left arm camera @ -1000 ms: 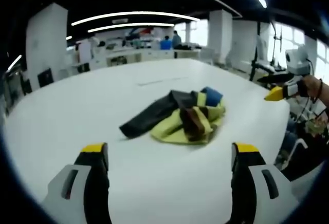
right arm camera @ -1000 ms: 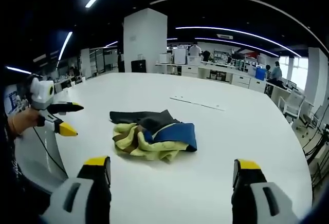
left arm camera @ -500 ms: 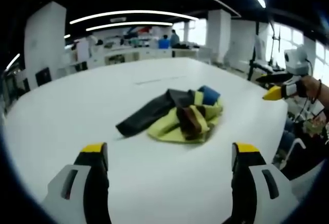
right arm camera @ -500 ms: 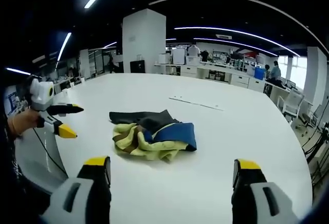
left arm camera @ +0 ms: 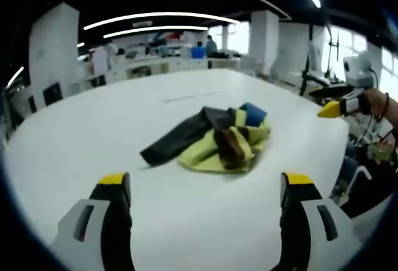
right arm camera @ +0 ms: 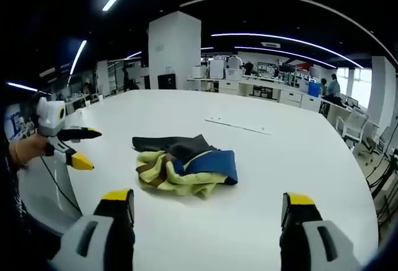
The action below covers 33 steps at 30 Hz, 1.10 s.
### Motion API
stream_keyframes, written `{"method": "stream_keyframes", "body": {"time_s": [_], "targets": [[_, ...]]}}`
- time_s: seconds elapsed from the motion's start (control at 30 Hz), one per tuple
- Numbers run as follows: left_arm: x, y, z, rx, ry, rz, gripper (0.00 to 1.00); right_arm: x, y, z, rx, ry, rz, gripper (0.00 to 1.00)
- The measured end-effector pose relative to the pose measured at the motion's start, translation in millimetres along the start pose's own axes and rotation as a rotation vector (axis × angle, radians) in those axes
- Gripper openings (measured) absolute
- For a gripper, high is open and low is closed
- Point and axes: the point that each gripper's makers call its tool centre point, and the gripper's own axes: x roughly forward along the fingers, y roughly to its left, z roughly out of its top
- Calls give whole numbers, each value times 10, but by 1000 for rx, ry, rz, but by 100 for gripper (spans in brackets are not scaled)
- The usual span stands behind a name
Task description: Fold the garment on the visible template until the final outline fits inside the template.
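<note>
A crumpled garment (left arm camera: 214,139) in yellow-green, dark grey, brown and blue lies bunched on the white table (left arm camera: 124,122), one dark sleeve stretched out to its left. In the right gripper view the same garment (right arm camera: 185,163) sits mid-table. My left gripper (left arm camera: 205,187) hangs open above the near table edge, nothing between its fingers, well short of the cloth. My right gripper (right arm camera: 208,206) is open too, also clear of the garment. Each gripper appears in the other's view: the right one (left arm camera: 333,103) at the right, the left one (right arm camera: 81,146) at the left, both open.
A faint line of marks (right arm camera: 239,126) runs across the table beyond the garment. Desks, chairs and people stand in the office behind. A white pillar (right arm camera: 174,50) rises at the back. The table's curved edge (right arm camera: 50,202) is close to both hands.
Almost nothing has changed. The left gripper view has drifted slightly; the garment lies as before and both grippers stay open.
</note>
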Motion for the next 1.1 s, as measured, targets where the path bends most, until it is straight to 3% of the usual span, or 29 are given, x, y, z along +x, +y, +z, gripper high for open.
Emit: {"method": "stream_keyframes", "body": {"time_s": [0.33,0.53,0.7,0.97,1.1], "targets": [[28,-29,-8,-31,6,-41,85,117,-18,110,-32,-6,42,88],[83,3,132,35,-29,-51,79,281,8,233,-51,-16,93,79],[192,1,279,-6,-64,-89,72,385,14,351,-71,-33,138,72],[438,77,526,7,-88,-86,63,587,13,359,-65,-18,194,54],[594,43,589,9,-87,-115,55,698,53,325,-100,-5,222,48]]}}
